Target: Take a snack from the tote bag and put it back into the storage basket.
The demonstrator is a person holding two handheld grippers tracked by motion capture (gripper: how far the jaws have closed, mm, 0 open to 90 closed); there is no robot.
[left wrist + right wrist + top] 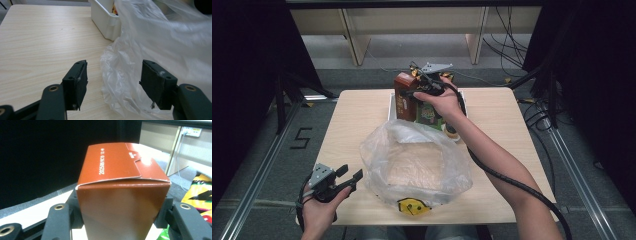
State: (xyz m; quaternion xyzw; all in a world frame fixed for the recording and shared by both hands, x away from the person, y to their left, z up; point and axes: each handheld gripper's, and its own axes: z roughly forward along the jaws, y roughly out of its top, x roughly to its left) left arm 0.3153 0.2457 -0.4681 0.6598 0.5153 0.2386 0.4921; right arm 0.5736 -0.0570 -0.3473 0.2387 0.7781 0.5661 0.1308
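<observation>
The table (352, 115) carries a clear plastic bag (417, 162) at its near centre, mouth slumped open, and a white bin (105, 21) of packaged goods at the far edge. The brown carton (120, 192) stands upright above the bin, pinched between the jaws of the right gripper (428, 82), one pad on each side wall. The left gripper (115, 82) rests at the bag's near left edge, jaws spread, with a fold of film between them but not clamped.

Step in hand, by judgement: lifting the carton out of the bin. Next move calls for the left gripper to clamp the bag rim and hold the mouth open, then carrying the carton over and lowering it inside.
</observation>
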